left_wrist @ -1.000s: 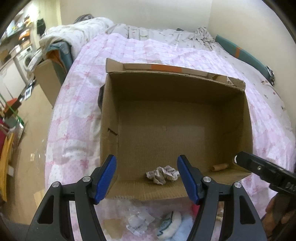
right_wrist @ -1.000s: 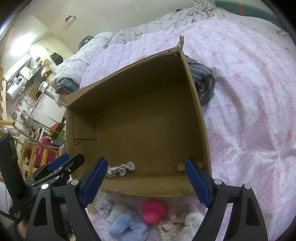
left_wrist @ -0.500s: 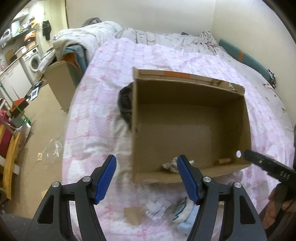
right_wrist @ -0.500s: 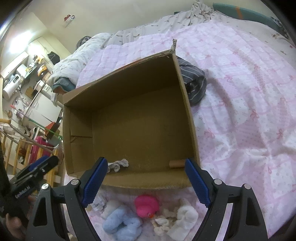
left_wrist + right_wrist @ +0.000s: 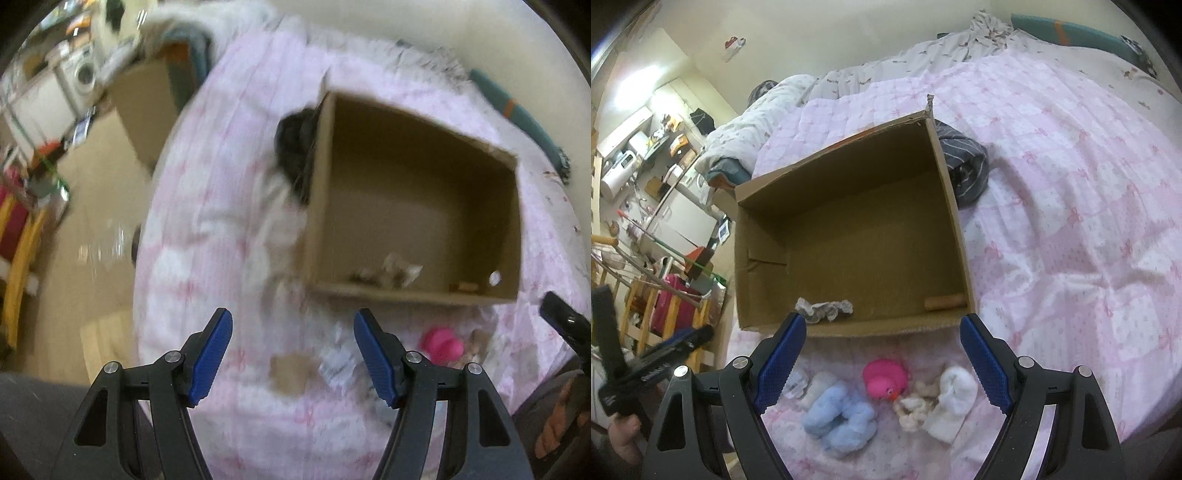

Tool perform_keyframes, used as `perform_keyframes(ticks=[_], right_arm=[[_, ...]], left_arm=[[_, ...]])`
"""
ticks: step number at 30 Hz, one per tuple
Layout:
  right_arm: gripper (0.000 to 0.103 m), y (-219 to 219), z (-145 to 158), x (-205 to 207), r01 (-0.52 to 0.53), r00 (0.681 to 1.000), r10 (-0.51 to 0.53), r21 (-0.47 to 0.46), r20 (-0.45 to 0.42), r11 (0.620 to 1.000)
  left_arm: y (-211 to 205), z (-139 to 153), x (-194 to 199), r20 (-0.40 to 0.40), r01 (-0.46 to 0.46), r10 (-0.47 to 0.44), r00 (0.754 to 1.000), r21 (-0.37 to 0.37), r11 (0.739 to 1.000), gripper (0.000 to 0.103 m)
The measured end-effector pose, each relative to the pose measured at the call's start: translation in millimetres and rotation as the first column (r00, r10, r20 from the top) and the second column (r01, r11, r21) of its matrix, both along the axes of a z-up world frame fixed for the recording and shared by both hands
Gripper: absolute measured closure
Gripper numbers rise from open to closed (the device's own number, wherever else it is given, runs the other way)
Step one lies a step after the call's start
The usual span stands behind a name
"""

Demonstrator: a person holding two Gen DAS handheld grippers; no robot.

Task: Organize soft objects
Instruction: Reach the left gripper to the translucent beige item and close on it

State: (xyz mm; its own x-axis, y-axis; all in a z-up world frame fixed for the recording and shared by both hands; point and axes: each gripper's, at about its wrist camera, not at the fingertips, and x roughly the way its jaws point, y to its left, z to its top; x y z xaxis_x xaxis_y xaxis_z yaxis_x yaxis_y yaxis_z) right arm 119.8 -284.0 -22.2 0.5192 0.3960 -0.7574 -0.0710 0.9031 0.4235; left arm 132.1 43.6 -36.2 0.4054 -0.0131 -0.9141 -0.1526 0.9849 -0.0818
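Right gripper (image 5: 882, 363) jaws released, empty; pink duck (image 5: 885, 378) lower centre between them. Left gripper (image 5: 293, 356) released, over quilt (image 5: 207, 236).

Both wrist views angled steeply down from above the bed (image 5: 1071, 184), close over its near edge, sharing the cardboard box (image 5: 413, 295) (image 5: 849, 328)

White lettering runs along the left gripper (image 5: 661, 363), seen from the right wrist, too blurred to read.
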Motion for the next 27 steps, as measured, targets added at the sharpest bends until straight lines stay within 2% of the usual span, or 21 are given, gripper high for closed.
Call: perform_keyframes(ticks=[2,4,8,10,12,17,20,21,24,27], right_arm=[[0.012,-1,0,-5,-0.001,1.0,0.001,0.007,-0.004,1.0],[0.012,0,0,-10,-0.007,1.0,0.007,0.01,-0.009,1.0],[0.012,2,-1,-17,-0.017,1.0,0.017,0.007,-0.014,1.0],[0.012,3,-2,-17,-0.018,1.0,0.019,0.008,-0.016,1.0],[0.012,3,-2,-16,-0.019,1.0,0.019,0.009,-0.017,1.0],[0.012,6,-6,-13,-0.023,0.999,0.024,0.02,-0.034,1.0],[0.012,9,-9,-11,-0.03,0.999,0.031,0.017,-0.04,0.999],[0.012,10,-10,-9,-0.031,0.999,0.032,0.017,-0.043,0.999],[0.012,11,-12,-7,-0.031,0.998,0.031,0.019,-0.053,0.999],[0.012,12,-13,-7,-0.032,0.998,0.033,0.017,-0.057,0.999]], left_arm=[[10,-20,0,-0.093,-0.038,0.036,0.995,-0.02,0.999,0.038],[21,-41,1,-0.183,-0.091,0.078,0.98,-0.061,0.994,0.038],[28,-72,5,-0.287,-0.158,0.112,0.951,-0.145,0.977,0.038],[24,-83,7,-0.316,-0.156,0.109,0.943,-0.127,0.98,0.044],[17,-94,11,-0.343,-0.131,0.082,0.936,-0.123,0.984,0.058],[8,-109,14,-0.371,-0.112,0.059,0.927,-0.123,0.986,0.063],[5,-113,15,-0.382,-0.112,0.038,0.924,-0.175,0.978,0.087],[4,-112,15,-0.378,-0.111,0.035,0.925,-0.18,0.978,0.09],[5,-102,12,-0.35,-0.106,0.027,0.936,-0.208,0.972,0.094],[9,-87,10,-0.312,-0.107,0.039,0.949,-0.206,0.973,0.094]])
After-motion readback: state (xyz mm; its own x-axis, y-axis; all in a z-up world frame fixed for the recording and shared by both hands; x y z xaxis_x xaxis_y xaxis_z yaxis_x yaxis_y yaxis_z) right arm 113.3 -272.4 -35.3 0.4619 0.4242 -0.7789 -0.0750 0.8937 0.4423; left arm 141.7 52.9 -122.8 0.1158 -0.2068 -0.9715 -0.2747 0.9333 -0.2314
